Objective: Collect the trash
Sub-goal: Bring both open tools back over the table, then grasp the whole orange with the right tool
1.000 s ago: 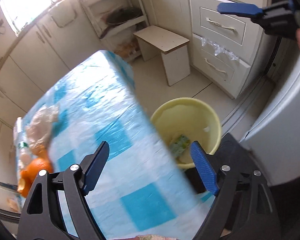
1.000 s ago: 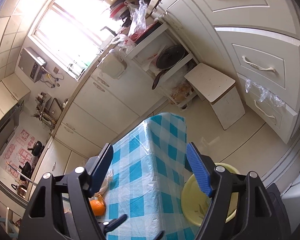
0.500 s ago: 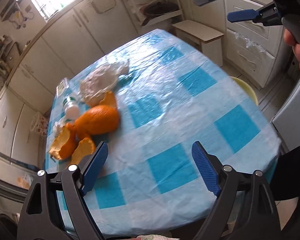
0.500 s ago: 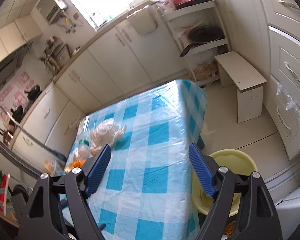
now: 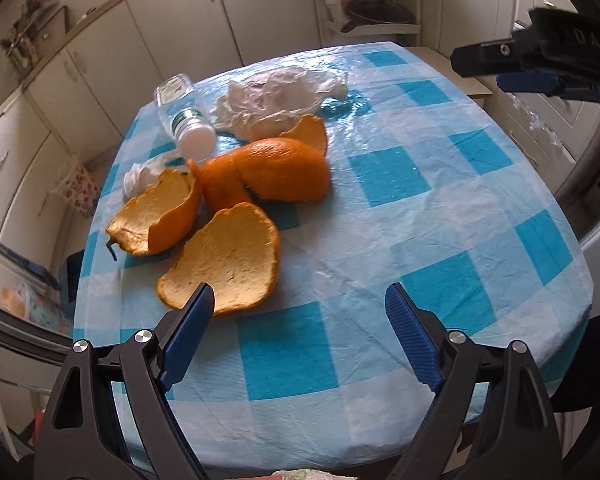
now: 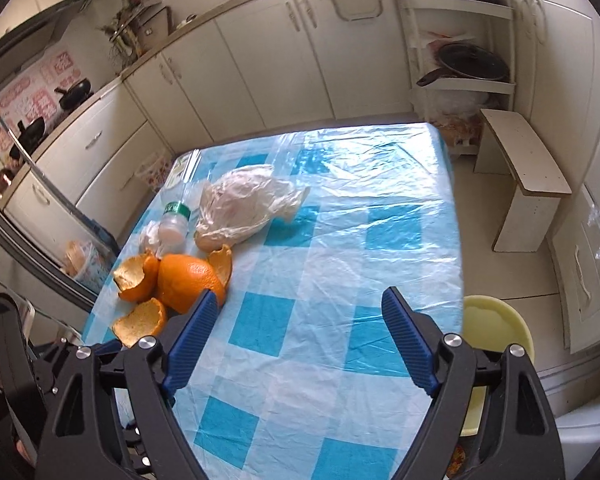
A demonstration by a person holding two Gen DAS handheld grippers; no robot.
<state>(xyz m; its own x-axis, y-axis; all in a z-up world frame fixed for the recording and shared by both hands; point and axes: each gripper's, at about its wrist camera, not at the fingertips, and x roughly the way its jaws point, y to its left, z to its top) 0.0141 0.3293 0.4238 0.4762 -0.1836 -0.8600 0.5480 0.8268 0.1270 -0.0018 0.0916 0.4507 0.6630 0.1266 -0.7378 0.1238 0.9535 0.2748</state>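
- Left claw [image 5: 295,306]: jaws wide apart, holding nothing, low over the near edge of the blue-and-white checked plastic-covered surface [image 5: 440,208], left blue pad just beside the nearest flat orange peel piece [image 5: 227,256].
- Right claw [image 6: 300,312]: jaws apart too, nothing between them, higher up and further back over the near side of the same surface.
- Trash sits in one cluster at the left side: three open peel pieces around a domed orange peel shell [image 5: 275,172], a small crumpled white tissue [image 5: 139,176] at far left, a clear plastic bottle with green label [image 5: 181,116] lying on its side behind, and a crumpled translucent plastic bag [image 5: 275,96] furthest back.
- Pale yellow round plastic bin [image 6: 496,328] is on the floor off the right near corner of the surface.
- Likely step: left claw takes the nearest peel.
- To do it well: shift left so the peel is centred between the pads, come down at its raised curled rim, not the flat middle, and pinch across the thin wall.
- Peel is light and stiff-ish; it may slide on the slick cover if nudged sideways, so close from above.
- Right claw best goes for bottle or bag separately.
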